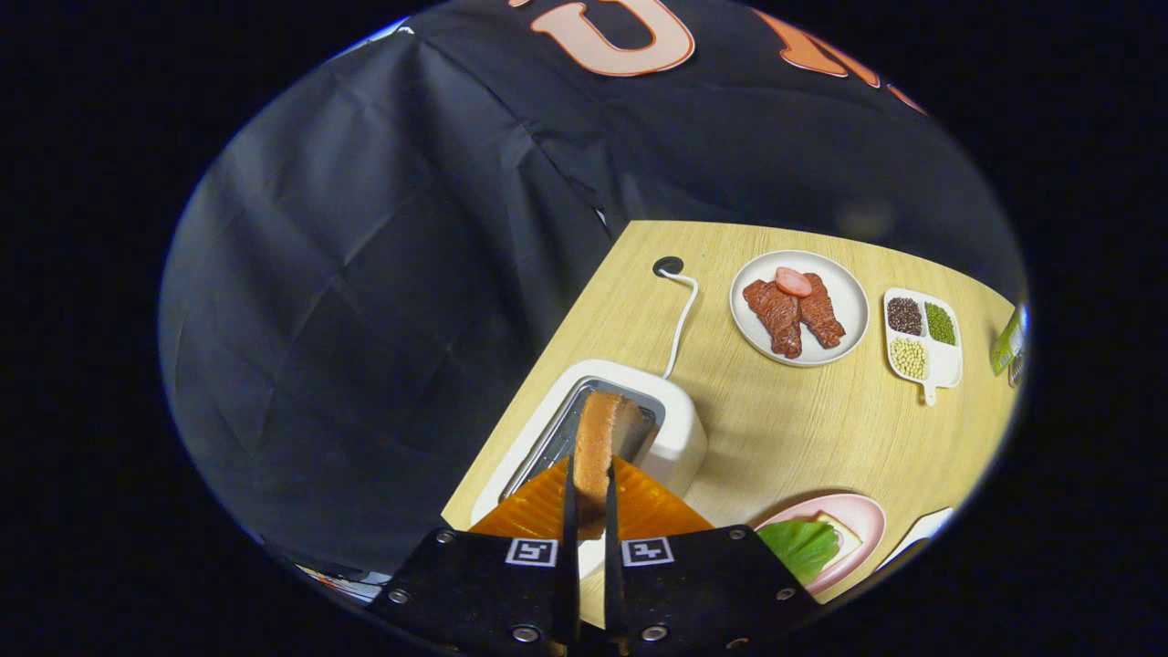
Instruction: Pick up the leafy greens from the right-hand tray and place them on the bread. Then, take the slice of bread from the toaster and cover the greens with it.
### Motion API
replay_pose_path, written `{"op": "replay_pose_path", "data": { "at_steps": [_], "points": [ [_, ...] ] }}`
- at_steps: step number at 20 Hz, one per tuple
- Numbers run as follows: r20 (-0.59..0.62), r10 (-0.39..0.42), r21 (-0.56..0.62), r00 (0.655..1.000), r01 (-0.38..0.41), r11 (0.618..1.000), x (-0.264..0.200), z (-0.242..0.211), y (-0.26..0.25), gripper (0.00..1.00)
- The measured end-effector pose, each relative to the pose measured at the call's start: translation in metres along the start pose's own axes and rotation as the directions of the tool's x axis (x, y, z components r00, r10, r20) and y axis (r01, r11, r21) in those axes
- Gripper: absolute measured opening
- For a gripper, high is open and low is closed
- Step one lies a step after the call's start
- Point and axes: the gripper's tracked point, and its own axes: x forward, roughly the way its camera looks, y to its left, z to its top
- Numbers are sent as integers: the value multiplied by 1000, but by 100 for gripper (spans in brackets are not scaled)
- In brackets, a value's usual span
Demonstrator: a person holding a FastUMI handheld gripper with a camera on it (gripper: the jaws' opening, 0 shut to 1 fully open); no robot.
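A slice of bread (598, 443) stands on edge in the slot of a white toaster (680, 438), pinched between the two fingers of the tongs (589, 511), which are closed on its lower part. Whether it has begun to clear the slot cannot be told. Beside the toaster, just right of the tongs, a pink plate (867, 520) holds the base slice (844, 538) with the leafy greens (803, 547) already laid across it, so the first half of the job looks done. A clean finish likely calls for a straight lift along the slot until the crust is free, then a turn to lay the slice flat and square over the greens without dragging them off. Farther across the desk (785, 429) sit a white plate of meat (798, 307), a divided dish of beans (922, 339) and the toaster's cord (683, 324).
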Motion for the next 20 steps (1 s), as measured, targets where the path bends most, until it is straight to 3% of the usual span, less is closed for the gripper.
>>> {"op": "replay_pose_path", "data": {
  "at_steps": [12,20],
  "points": [
    [138,142,-1,980,-143,990,-84,-9,-9,11],
    [186,156,70,970,-171,983,-108,-39,-62,11]
  ]
}}
